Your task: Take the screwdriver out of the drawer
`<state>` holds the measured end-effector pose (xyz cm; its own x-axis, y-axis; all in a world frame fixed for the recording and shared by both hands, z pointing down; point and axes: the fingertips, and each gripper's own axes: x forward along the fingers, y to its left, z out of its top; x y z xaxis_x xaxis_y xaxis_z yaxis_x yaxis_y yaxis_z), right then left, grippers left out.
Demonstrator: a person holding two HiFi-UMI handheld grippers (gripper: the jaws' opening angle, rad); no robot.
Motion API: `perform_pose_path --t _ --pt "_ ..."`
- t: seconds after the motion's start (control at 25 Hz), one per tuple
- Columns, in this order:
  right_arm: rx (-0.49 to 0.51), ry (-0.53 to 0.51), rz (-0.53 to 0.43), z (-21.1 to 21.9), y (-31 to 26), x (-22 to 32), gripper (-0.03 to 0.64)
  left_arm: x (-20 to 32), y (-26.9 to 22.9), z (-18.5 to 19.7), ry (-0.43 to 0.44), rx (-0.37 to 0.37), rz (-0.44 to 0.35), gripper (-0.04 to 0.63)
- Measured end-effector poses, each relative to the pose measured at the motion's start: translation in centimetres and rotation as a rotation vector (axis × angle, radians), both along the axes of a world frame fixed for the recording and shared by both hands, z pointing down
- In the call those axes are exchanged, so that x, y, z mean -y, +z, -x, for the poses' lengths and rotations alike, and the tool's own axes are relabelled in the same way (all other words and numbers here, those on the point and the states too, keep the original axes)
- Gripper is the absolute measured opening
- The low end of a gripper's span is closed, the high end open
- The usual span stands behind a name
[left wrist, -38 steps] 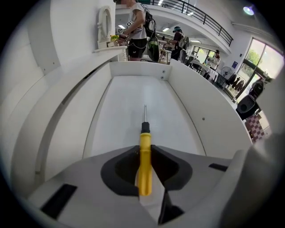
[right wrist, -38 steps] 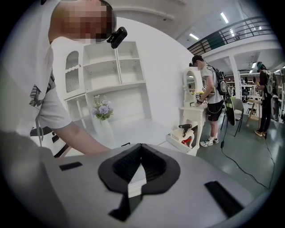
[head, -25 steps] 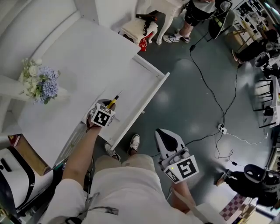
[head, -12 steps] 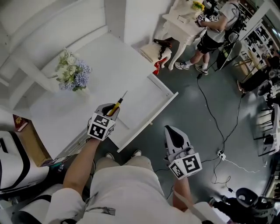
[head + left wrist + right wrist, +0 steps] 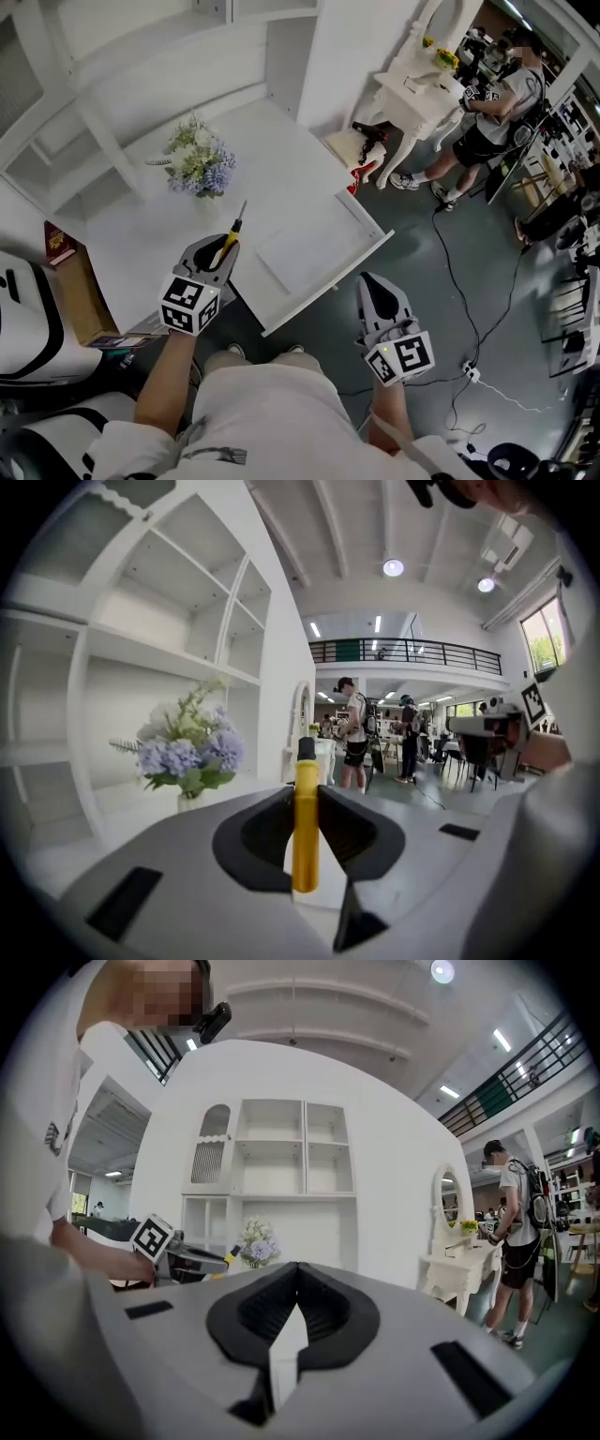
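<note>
While the left tool (image 5: 217, 253) pinches it, the screwdriver (image 5: 231, 236) sits out of the drawer (image 5: 323, 246). In head view it shows just below the flower vase (image 5: 199, 161) & left of the drawer, w/ its tip aimed up toward the flowers.

Looks: fat bright-yellow handle, short black collar at the front end, then a thin metal shaft, much slimmer than the handle.

Left gripper view: left tool (image 5: 302, 803) has its jaws nearly together, dark pads pressed on both sides of the screwdriver (image 5: 305, 827). The yellow handle stands upright btwn them. The black collar pokes above the pads & the butt end hangs below. Shaft is too thin to make out there. The vase shows left of the screwdriver in that view, at approx the same height.

Right tool (image 5: 377, 298) is well right of the vase, past the drawer's front corner, over the dark floor (image 5: 422, 281). Right gripper view: right tool (image 5: 298, 1302) has its jaws closed tight on each other, empty.

The vase stands on the white counter (image 5: 131, 239). The drawer, below-right of the vase, is pulled open & white inside.
</note>
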<state>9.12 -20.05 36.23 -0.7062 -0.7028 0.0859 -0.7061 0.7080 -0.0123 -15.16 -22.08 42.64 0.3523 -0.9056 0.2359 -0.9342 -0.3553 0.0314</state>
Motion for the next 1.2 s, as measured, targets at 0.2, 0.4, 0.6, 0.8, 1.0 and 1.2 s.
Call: perform_pose_path --t 0.2,0.4,0.6,0.8,1.0,1.2 --pt "0.01 -0.013 -0.013 0.5 -0.6 0.3 0.009 -3.2 -4.2 4.0 -0.094 -0.017 -0.111 0.086" --pt "0.011 -0.036 -0.023 1.2 -1.4 0.8 0.008 -6.3 -8.8 7.5 -0.183 -0.038 -0.226 0.086" --pt "0.01 -0.051 -0.04 2.2 -2.3 1.0 0.009 -8.7 -12.2 9.6 -0.237 -0.057 -0.309 0.086" --pt "0.029 -0.036 -0.044 2.1 -2.9 1.3 0.009 -11.6 -14.0 11.8 -0.311 -0.118 -0.394 0.086" --pt "0.035 -0.015 -0.037 2.5 -2.8 1.1 0.009 -14.1 -15.4 13.7 -0.382 -0.135 -0.453 0.087" --pt "0.028 0.022 -0.022 1.5 -2.4 0.7 0.009 -15.7 -14.9 15.0 -0.452 -0.145 -0.464 0.087"
